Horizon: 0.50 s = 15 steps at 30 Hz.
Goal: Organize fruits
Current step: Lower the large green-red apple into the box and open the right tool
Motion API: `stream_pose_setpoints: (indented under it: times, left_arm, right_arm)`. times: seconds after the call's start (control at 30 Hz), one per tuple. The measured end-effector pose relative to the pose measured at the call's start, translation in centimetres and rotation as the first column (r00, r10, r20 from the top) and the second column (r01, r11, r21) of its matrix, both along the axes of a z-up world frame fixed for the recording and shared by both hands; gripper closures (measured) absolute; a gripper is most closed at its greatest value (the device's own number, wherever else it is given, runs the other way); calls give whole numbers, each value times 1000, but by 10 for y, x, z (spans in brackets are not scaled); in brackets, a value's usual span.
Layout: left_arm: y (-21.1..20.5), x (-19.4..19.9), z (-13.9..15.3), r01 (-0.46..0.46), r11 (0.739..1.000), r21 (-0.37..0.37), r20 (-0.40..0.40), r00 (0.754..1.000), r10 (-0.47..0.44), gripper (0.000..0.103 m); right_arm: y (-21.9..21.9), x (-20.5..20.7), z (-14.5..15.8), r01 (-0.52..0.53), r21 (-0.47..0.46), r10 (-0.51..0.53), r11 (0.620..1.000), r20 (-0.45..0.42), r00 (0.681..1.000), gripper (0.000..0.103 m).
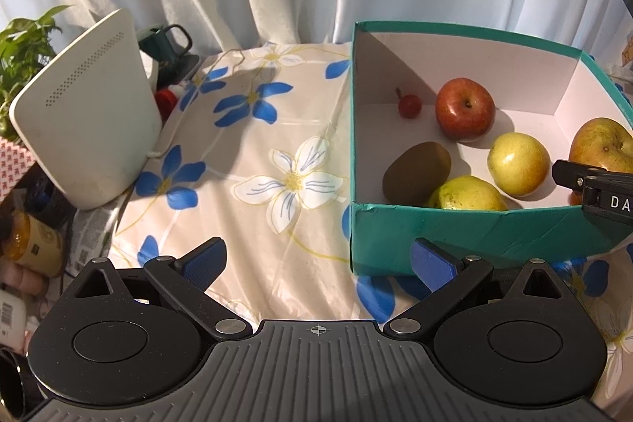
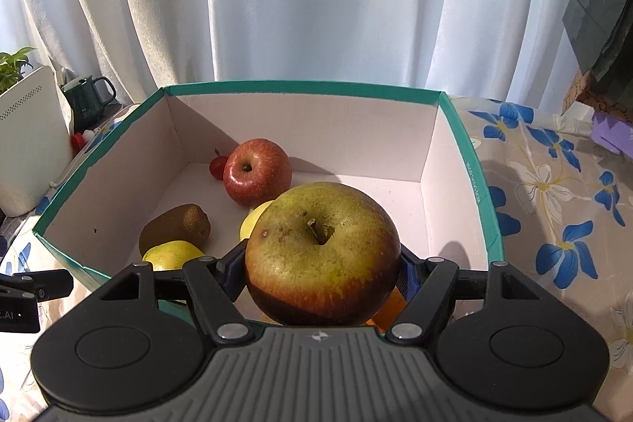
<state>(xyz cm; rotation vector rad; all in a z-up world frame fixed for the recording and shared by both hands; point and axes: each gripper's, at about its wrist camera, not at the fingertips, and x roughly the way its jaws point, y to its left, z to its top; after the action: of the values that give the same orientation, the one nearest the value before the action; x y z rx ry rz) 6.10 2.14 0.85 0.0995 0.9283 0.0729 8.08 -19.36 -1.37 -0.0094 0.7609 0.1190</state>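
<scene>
Left wrist view: left gripper (image 1: 318, 263) hangs over the floral cloth (image 1: 253, 145), jaws spread wide, nothing between them. Teal box (image 1: 455, 228) sits to its right, holding a red apple (image 1: 465, 113), kiwi (image 1: 416, 172), cherry (image 1: 409, 105) and two yellow fruits.

Right wrist view: right gripper (image 2: 320, 273) clamps a big green-red apple (image 2: 322, 256) from both sides, held over the box's near edge, stem up.

Two apples (image 2: 258, 172), one kiwi (image 2: 175, 227), one cherry (image 1: 409, 105).
</scene>
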Motion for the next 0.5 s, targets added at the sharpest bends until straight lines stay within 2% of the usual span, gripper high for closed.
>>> stream_pose_setpoints:
  times: [0.17, 0.3, 0.4, 0.5]
  left_arm:
    - [-2, -1, 0, 6, 1000, 5, -2, 1000, -6, 1]
    - [-2, -2, -1, 13, 1000, 6, -1, 1000, -13, 1]
    - [-3, -6, 0, 17, 1000, 11, 3, 1000, -17, 1]
    - [-3, -10, 2, 22, 1000, 8, 6, 1000, -22, 1]
  right_arm:
    - [-4, 7, -4, 20, 52, -17, 998, -53, 998, 31]
    - [3, 5, -1, 10, -11, -10, 1000, -32, 999, 29]
    - [2, 2, 3, 17, -9, -17, 1000, -13, 1000, 29]
    - [-2, -10, 14, 43, -4, -43, 999, 50, 998, 23]
